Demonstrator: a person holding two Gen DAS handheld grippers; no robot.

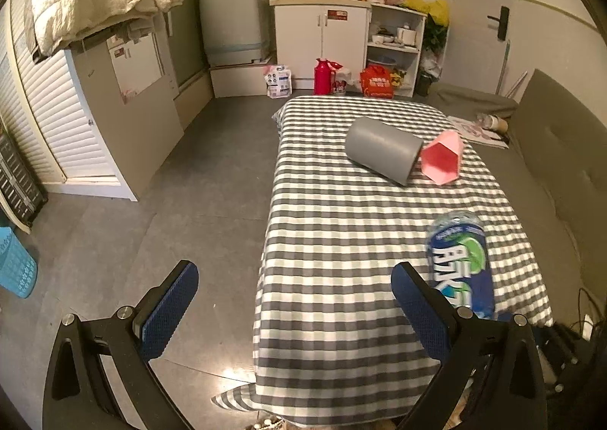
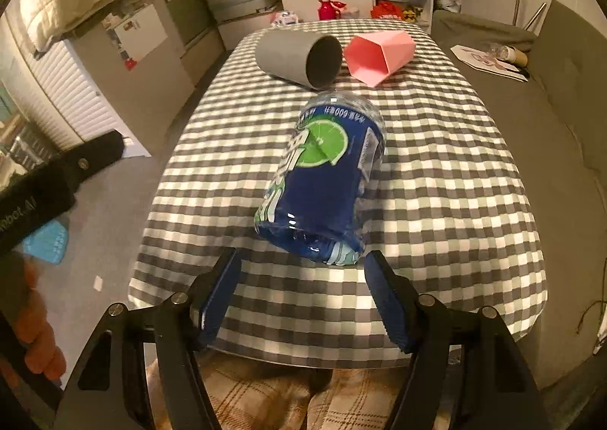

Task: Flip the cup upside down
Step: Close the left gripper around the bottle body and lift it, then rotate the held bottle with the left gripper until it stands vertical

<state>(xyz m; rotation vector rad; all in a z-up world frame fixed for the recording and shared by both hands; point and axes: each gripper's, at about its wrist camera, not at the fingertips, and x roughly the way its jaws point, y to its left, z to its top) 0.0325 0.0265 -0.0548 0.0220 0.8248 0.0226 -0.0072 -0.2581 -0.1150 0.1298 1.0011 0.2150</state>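
A grey round cup lies on its side at the far end of the checked table, mouth toward the near right. A pink angular cup lies on its side touching it on the right. My left gripper is open and empty, held above the table's near left edge and the floor. My right gripper is open and empty at the near table edge, just behind a blue-labelled plastic bottle lying on its side.
A grey sofa runs along the table's right side. White cabinets, a red jug and bags stand on the floor beyond the far end. The left gripper's body shows at the left of the right wrist view.
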